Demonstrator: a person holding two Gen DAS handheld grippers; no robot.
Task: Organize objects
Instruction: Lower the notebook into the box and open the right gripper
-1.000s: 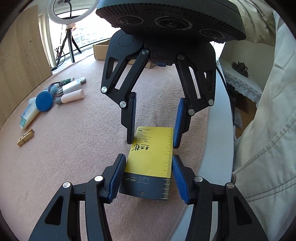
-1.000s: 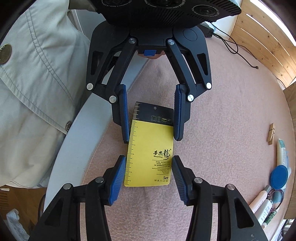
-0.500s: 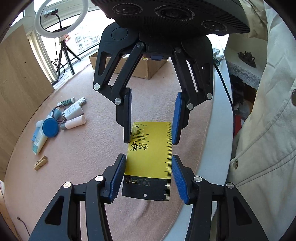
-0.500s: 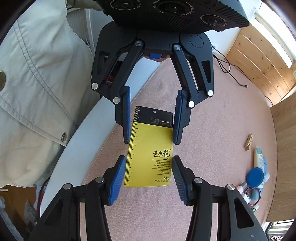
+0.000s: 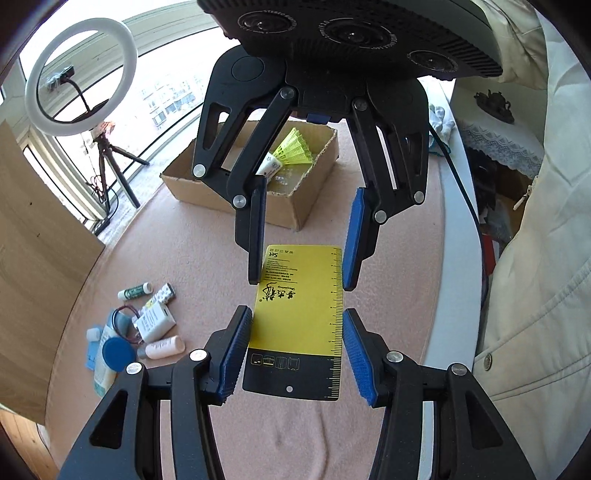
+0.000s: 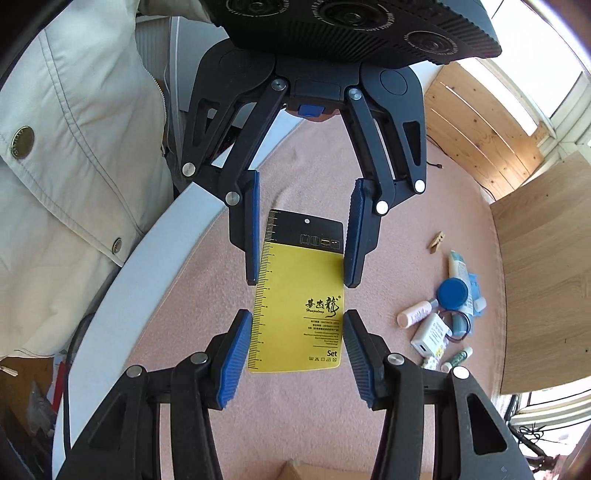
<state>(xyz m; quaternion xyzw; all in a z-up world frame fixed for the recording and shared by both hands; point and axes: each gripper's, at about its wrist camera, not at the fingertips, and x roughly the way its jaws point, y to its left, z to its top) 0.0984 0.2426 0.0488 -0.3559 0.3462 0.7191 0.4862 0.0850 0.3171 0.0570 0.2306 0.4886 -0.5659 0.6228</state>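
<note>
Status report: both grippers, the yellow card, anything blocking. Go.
Left gripper and right gripper both shut on yellow-and-black ruler-edged card, one at each end. Card lifted off pink cloth. Open cardboard box ahead, path unobstructed.

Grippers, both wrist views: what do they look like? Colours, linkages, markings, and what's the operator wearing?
Both look identical. The left gripper and the right gripper have matte black scissor-style linkage arms with silver pivot rivets and ribbed blue finger pads. A small blue block sits at the centre of each body. Above it is a black ribbed camera housing with several lenses. The person wears a cream jacket with brass snap buttons.
</note>
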